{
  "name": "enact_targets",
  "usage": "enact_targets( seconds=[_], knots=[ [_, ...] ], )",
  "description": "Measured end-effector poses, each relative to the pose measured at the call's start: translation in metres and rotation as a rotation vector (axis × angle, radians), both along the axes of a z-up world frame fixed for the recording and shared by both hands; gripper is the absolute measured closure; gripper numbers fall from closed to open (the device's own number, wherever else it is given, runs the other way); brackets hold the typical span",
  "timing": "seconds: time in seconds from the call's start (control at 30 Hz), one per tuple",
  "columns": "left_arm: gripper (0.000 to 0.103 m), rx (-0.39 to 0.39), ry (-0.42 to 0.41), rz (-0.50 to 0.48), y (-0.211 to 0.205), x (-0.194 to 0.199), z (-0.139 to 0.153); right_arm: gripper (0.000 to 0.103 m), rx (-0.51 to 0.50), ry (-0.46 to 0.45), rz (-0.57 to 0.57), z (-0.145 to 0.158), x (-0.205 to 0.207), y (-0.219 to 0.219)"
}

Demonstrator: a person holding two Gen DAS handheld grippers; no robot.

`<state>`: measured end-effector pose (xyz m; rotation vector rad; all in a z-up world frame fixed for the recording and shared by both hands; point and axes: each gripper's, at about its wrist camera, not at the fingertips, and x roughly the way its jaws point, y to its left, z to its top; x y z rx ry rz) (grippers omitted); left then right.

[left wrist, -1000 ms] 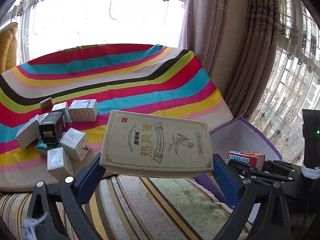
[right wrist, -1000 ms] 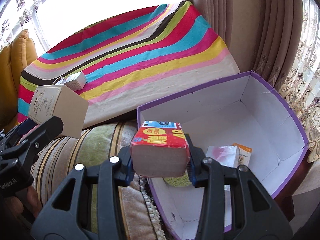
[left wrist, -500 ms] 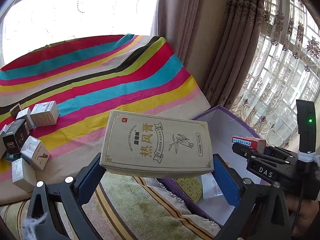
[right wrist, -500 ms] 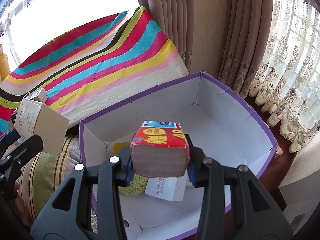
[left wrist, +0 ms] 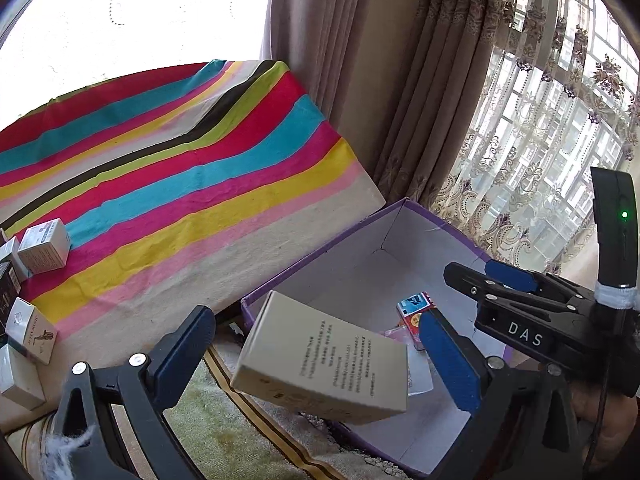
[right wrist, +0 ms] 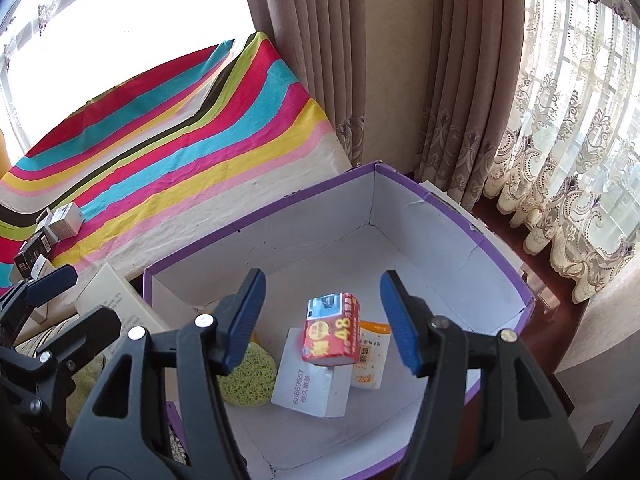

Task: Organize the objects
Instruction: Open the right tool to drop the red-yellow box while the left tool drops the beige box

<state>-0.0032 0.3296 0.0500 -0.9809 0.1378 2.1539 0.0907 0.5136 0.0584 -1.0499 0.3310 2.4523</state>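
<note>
Both our grippers, left (left wrist: 316,354) and right (right wrist: 322,316), are spread wide, holding nothing. The red pack (right wrist: 331,329) tumbles into the purple box (right wrist: 496,256), but the beige box (left wrist: 320,364) is over the rim and could bounce out.

light: bright daylight | source: window (left wrist: 132,12) upper left, blown out white | blur: falling red box (right wrist: 332,328) slightly smeared | edges: strong fisheye bending, dark corner vignette

"DAS" on right gripper (left wrist: 524,338); "48" red box (right wrist: 331,334); "68669557" white box (right wrist: 310,384).
</note>
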Motion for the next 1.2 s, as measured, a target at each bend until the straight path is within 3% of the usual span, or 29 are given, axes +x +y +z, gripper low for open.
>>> enact_targets(
  seconds=[0.9,1.2],
  knots=[
    [0.001,0.057,-0.045,0.083,-0.041,-0.013,0.002,0.032,-0.012,-0.007,0.059,0.004,-0.006,-0.021],
    [0.001,0.089,-0.041,0.152,-0.078,-0.016,0.004,0.031,-0.019,-0.007,0.112,0.006,-0.014,-0.045]
  ],
)
